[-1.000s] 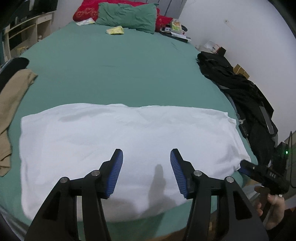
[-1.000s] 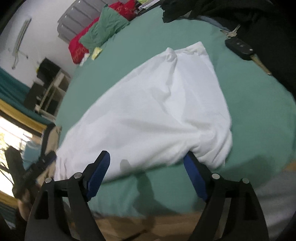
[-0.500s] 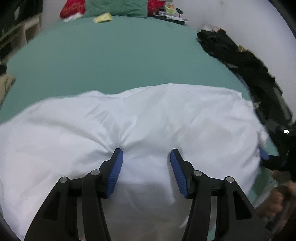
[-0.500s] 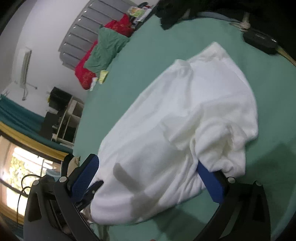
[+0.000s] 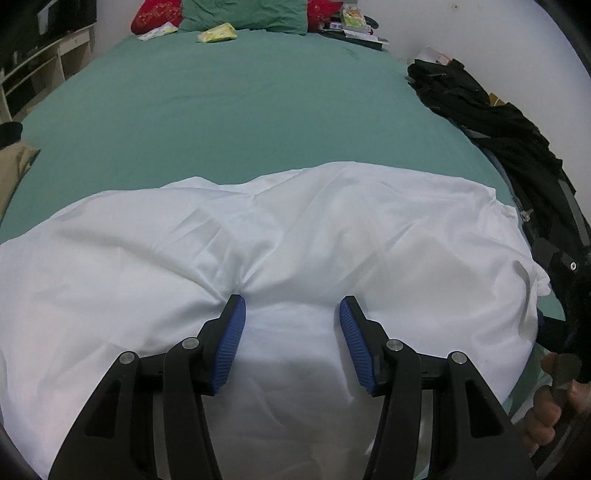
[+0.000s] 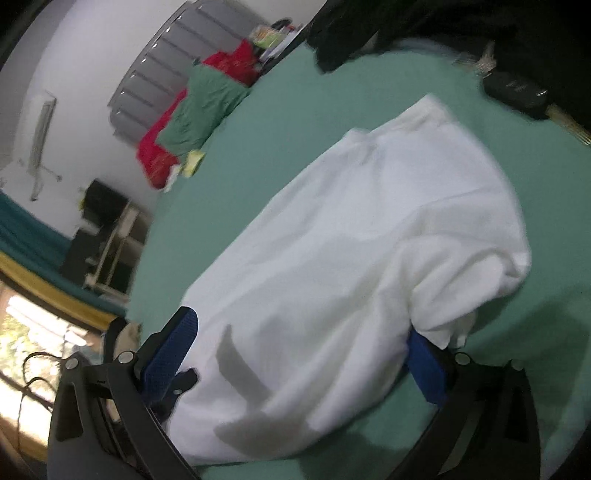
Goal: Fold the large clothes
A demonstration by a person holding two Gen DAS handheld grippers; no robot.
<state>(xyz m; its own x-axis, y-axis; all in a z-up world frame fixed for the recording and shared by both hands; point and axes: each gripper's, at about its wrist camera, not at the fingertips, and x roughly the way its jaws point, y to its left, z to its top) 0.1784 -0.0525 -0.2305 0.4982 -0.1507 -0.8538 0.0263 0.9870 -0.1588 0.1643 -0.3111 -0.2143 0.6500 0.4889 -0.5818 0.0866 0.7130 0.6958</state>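
A large white garment point(image 5: 295, 240) lies across the near end of a green bed point(image 5: 240, 110). My left gripper point(image 5: 291, 314) is open, its blue pads pressed onto the cloth near its near edge, with wrinkles gathering at the left pad. In the right wrist view the same garment point(image 6: 369, 229) is bunched, and my right gripper point(image 6: 299, 339) is open wide with the cloth's end lying between the pads. The right gripper's body and the hand holding it show at the right edge of the left wrist view point(image 5: 569, 295).
Black clothes point(image 5: 498, 122) lie along the bed's right side, with a dark key fob point(image 6: 517, 92) beside them. Green and red pillows point(image 5: 243, 14) sit at the head. A beige garment point(image 5: 14, 166) lies at the left edge. Shelves point(image 5: 37, 62) stand left.
Both grippers have moved in onto the garment. The flat cloth has been pushed and bunched, its near edge now gathered between the open pads of each gripper.
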